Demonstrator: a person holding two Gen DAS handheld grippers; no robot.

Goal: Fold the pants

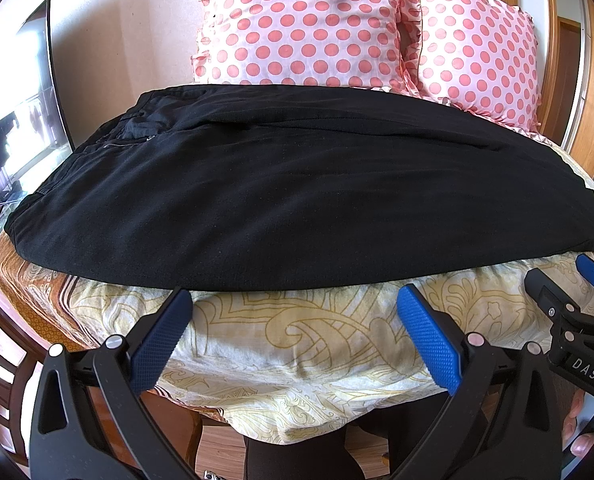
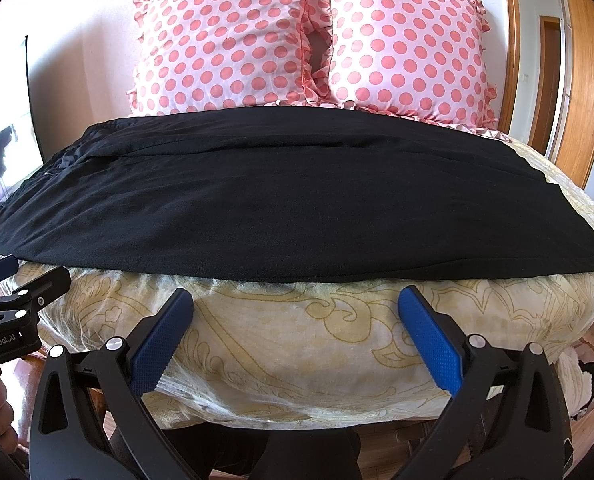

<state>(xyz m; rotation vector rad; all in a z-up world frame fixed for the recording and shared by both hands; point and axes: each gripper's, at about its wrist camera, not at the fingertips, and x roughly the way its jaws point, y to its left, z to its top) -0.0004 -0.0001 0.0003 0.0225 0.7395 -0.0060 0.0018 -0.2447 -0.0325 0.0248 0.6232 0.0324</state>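
Black pants [image 1: 297, 184] lie flat across the bed, folded lengthwise, waistband and zipper at the left, legs running right. They show the same way in the right wrist view [image 2: 297, 200]. My left gripper [image 1: 295, 300] is open and empty, just short of the pants' near edge. My right gripper [image 2: 295, 300] is open and empty, also just short of that edge, further right along the legs. The right gripper also shows in the left wrist view [image 1: 565, 280]. The left gripper's body [image 2: 13, 312] shows at the left edge of the right wrist view.
The pants rest on a cream patterned bedspread [image 1: 297, 344] [image 2: 297, 340]. Two pink polka-dot pillows [image 1: 297, 24] [image 2: 409, 48] stand behind them. A window [image 1: 17, 112] is at the left, a wooden door frame [image 2: 581, 80] at the right. The bed's front edge drops off below the grippers.
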